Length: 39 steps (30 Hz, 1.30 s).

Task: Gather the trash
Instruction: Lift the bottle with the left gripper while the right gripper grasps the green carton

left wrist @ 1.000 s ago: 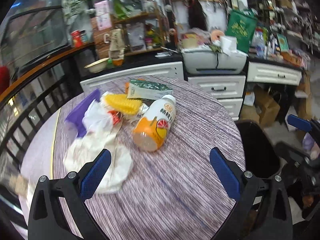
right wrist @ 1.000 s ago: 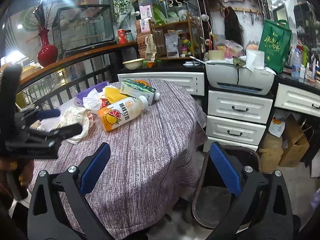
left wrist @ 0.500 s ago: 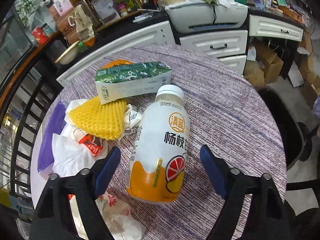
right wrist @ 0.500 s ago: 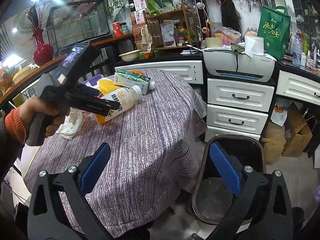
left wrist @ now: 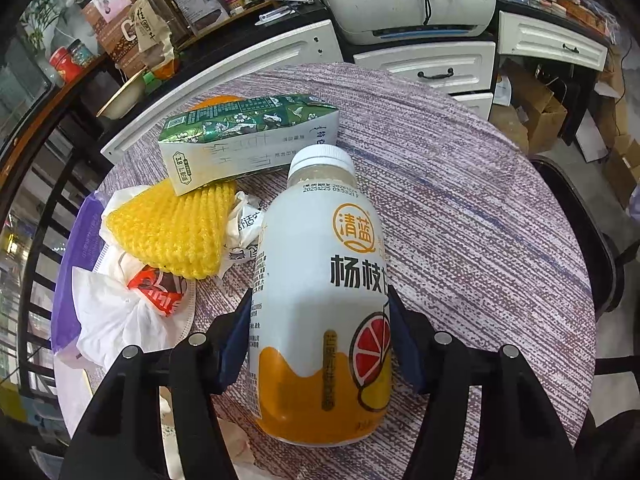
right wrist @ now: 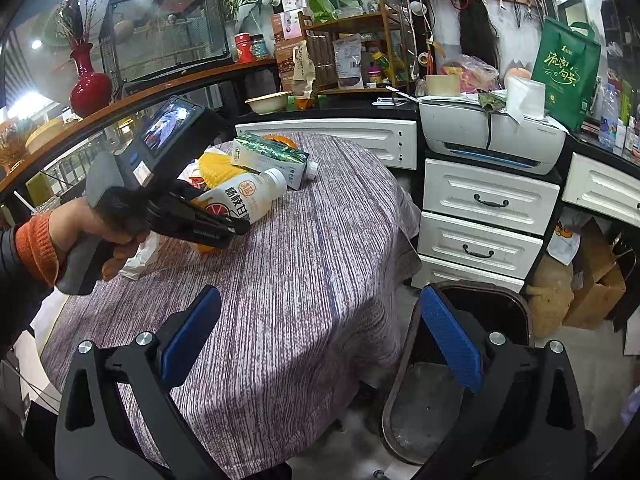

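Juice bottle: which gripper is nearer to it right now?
Left. The left gripper has its pads against the juice bottle; the right gripper hangs open at the table's near edge.

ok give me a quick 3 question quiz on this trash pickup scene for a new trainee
1. True or false: the left gripper has its pads on both sides of the bottle.
2. What lies against the bottle's cap end on the table? A) a red vase B) a green and white carton C) a printer
3. Fill in: the right gripper is ____ and holds nothing, pointing toward the table edge and the black bin on the floor.

Key
1. True: the blue pads flank the bottle's lower body, which lies on its side.
2. B: the carton, also lying on its side.
3. Open.
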Motion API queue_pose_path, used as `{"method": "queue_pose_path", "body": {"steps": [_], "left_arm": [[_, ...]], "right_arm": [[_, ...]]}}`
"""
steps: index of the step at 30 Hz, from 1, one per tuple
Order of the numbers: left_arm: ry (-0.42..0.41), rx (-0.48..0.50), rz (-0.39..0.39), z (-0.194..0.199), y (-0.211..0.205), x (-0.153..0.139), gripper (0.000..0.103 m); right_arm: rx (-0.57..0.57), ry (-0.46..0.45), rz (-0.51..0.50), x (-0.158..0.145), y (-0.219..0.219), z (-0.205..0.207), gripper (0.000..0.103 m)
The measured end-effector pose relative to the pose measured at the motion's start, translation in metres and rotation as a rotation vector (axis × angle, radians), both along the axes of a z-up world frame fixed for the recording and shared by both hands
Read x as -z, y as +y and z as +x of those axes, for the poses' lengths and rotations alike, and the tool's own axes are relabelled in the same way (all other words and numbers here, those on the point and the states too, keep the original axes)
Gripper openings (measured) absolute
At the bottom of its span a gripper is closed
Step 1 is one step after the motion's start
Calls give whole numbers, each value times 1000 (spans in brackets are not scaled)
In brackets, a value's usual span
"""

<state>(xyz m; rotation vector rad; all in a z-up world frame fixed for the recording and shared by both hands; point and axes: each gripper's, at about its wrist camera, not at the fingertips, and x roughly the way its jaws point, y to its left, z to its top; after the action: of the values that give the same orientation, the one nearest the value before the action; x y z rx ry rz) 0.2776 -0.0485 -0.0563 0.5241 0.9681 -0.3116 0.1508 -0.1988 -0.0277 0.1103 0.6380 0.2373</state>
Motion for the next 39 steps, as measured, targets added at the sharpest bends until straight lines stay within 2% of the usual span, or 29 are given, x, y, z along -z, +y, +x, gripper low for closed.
{"method": "queue_pose_path", "body": {"steps": [4, 12, 18, 21, 27, 31, 34, 39], "left_arm": [[-38, -22, -52, -7, 4, -8, 61], [-105, -103, -257, -29, 29, -38, 61], [-194, -145, -361, -59, 45, -56, 61], [-209, -165, -426, -71, 55, -61, 61], [-250, -209, -489, -94, 68, -65, 61], [-272, -225, -505, -108, 79, -62, 61], [-266, -235, -526, -113, 84, -58, 61], [-270, -261, -538, -120, 93, -51, 61]], "right_arm": [[-15, 3, -4, 1, 3, 8, 98], [-59, 0, -2, 1, 3, 21, 98], [-107, -11, -17, -2, 9, 37, 98], [-154, -15, -30, -4, 17, 51, 98], [-258, 9, -52, -4, 32, 89, 98], [-340, 11, -73, -8, 45, 116, 98], [-379, 9, -91, -10, 54, 129, 98], [-446, -32, -180, -17, 76, 155, 98]]}}
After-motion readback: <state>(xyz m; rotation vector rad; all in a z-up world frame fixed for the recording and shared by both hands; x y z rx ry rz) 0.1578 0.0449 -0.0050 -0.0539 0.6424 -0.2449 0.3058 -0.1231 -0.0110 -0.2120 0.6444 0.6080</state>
